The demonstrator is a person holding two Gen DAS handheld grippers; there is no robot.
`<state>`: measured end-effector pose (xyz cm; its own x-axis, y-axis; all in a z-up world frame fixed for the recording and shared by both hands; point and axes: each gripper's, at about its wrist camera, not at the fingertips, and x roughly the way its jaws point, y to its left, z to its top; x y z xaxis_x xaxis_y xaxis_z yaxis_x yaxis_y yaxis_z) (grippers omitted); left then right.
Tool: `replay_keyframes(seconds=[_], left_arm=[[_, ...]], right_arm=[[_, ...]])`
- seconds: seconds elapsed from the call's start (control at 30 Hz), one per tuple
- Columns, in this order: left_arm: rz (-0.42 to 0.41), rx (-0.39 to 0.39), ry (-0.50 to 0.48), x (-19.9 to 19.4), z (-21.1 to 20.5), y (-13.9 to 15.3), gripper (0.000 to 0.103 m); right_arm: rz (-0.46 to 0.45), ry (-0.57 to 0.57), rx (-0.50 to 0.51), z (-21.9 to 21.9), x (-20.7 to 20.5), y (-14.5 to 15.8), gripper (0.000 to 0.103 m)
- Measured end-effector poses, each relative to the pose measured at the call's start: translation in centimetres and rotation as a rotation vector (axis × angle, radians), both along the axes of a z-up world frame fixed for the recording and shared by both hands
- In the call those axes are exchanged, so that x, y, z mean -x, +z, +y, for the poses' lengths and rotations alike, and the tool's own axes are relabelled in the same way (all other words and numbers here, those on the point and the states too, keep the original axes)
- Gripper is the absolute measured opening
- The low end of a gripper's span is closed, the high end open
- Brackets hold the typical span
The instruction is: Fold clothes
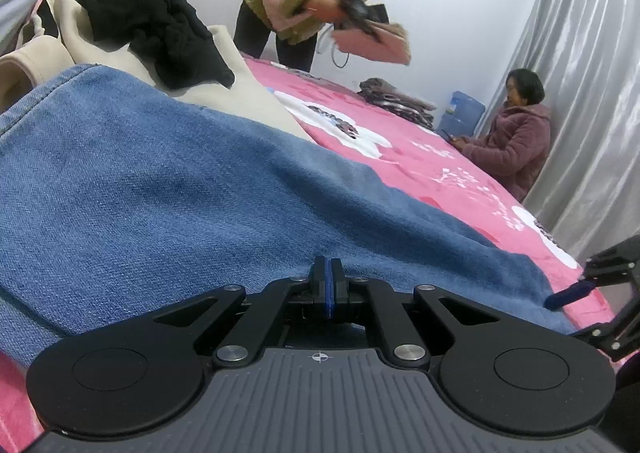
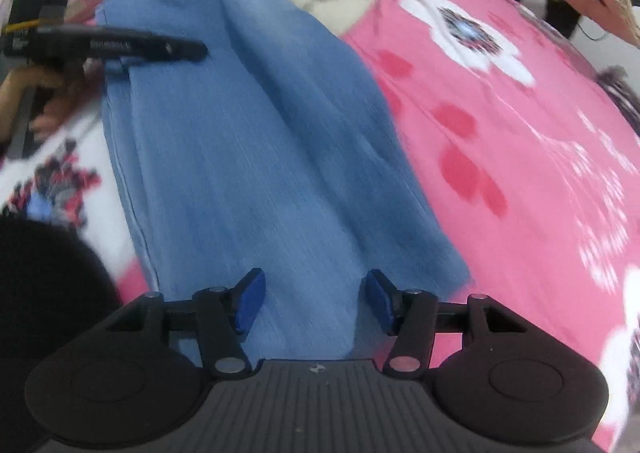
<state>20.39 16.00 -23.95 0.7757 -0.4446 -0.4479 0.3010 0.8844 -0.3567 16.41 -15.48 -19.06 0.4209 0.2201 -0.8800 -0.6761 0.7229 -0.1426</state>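
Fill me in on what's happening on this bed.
A person is folding blue jeans laid on a pink bedspread with a gripper in each hand. The left gripper is shut at the jeans' edge; whether it pinches denim is unclear. The right gripper hangs open over the other end, holding nothing. A pile of unfolded clothes waits behind.

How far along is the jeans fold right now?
Done: the blue jeans lie in a long strip on the pink bedspread. In hand: the left tool is shut at their edge; the right tool stands open over the near end. Left: the cream and black clothes sit unfolded.
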Motion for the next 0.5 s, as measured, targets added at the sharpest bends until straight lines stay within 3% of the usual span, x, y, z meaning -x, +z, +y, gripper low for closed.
replay_keyframes(seconds=[0.13,0.2,0.27,0.33,0.4,0.5], left_arm=[[0.038,0.02,0.009,-0.3,0.3,0.4,0.005],[0.096,0.04,0.068,0.0,0.2,1.4,0.004],[0.104,0.088,0.156,1.7,0.2,2.9,0.023],[0.09,0.137,0.243,3.6,0.5,4.1,0.05],[0.081,0.194,0.336,5.6,1.0,5.2,0.068],[0.114,0.305,0.492,8.3,2.6,5.8,0.069]], right_arm=[[-0.03,0.001,0.067,1.0,0.5,0.5,0.061],[-0.025,-0.038,0.047,1.4,-0.2,1.1,0.061],[-0.015,-0.109,-0.042,1.7,-1.0,2.4,0.061],[0.03,-0.165,-0.193,1.9,-2.2,4.2,0.062],[0.056,-0.189,-0.321,2.7,-3.4,6.0,0.062],[-0.021,-0.152,-0.329,5.1,-4.5,7.6,0.064]])
